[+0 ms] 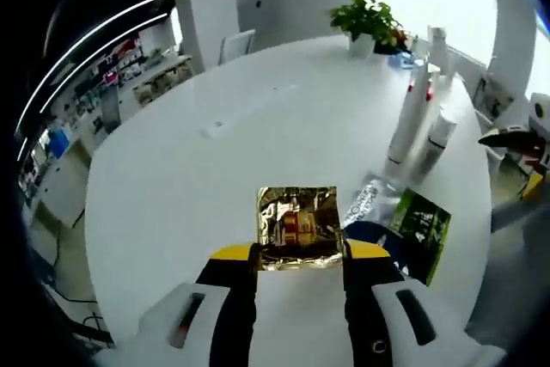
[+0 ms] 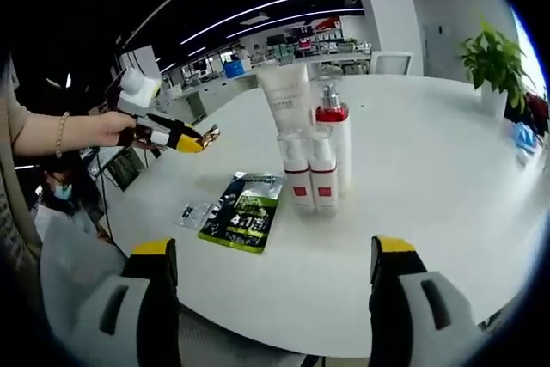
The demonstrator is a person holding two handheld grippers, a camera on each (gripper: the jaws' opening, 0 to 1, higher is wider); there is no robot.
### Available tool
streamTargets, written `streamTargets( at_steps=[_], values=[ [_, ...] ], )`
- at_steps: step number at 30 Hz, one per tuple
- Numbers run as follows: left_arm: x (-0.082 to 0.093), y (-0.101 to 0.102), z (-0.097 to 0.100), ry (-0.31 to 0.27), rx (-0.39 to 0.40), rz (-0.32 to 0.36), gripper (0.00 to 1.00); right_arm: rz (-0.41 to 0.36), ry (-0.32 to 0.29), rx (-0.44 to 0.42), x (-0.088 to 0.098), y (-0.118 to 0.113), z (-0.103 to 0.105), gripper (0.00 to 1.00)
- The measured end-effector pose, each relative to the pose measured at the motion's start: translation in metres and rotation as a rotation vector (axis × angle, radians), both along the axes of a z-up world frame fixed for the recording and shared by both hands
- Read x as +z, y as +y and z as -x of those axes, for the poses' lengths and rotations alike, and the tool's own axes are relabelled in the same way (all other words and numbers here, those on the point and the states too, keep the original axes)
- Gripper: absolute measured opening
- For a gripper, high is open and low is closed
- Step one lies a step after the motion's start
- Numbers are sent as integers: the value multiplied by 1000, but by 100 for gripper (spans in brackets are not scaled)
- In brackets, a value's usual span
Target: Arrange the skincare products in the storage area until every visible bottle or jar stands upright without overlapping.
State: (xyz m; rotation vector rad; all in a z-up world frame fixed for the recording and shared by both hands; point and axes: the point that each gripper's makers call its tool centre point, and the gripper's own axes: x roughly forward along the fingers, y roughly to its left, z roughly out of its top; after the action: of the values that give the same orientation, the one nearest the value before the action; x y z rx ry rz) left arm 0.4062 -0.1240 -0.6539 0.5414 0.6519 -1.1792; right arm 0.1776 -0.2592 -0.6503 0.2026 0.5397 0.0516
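Above the white table [image 1: 215, 161] my left gripper [image 1: 300, 251] pinches a gold sachet [image 1: 297, 228]; my right gripper [image 2: 273, 268] is spread, empty. The bottles [image 2: 311, 152] stand clustered upright, and a careless set-down could topple them

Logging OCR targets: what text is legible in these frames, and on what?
"4:1": green-and-black sachet flat on the table.
Gold foil packet in the left gripper: red label, unreadable.
Red-labelled bottles: print too small.
Small clear sachet: blurred.
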Motion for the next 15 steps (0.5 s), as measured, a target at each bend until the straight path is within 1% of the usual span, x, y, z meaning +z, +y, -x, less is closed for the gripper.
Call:
streamTargets(
  at_steps=[2, 3, 6, 7, 9, 12, 15],
  values=[
    [3, 0, 8, -6, -26, 0, 37, -5, -16, 19, 5, 6, -2, 89],
    [5, 1, 14, -13, -51, -3, 37, -7, -20, 27, 6, 8, -2, 89],
    [12, 0, 29, -17, -88, 4, 37, -7, -38, 71, 14, 17, -7, 86],
    [15, 0, 36, -23, -114, 1, 37, -6, -41, 80, 15, 18, -9, 85],
    [19, 1, 45, -29, -138, -2, 37, -8, -51, 103, 22, 22, -14, 84],
    [24, 1, 60, -31, -178, -2, 37, -21, -84, 133, 33, 29, -21, 78],
    [29, 3, 77, -42, -227, -12, 37, -35, -95, 175, 39, 37, -27, 73]
  ],
)
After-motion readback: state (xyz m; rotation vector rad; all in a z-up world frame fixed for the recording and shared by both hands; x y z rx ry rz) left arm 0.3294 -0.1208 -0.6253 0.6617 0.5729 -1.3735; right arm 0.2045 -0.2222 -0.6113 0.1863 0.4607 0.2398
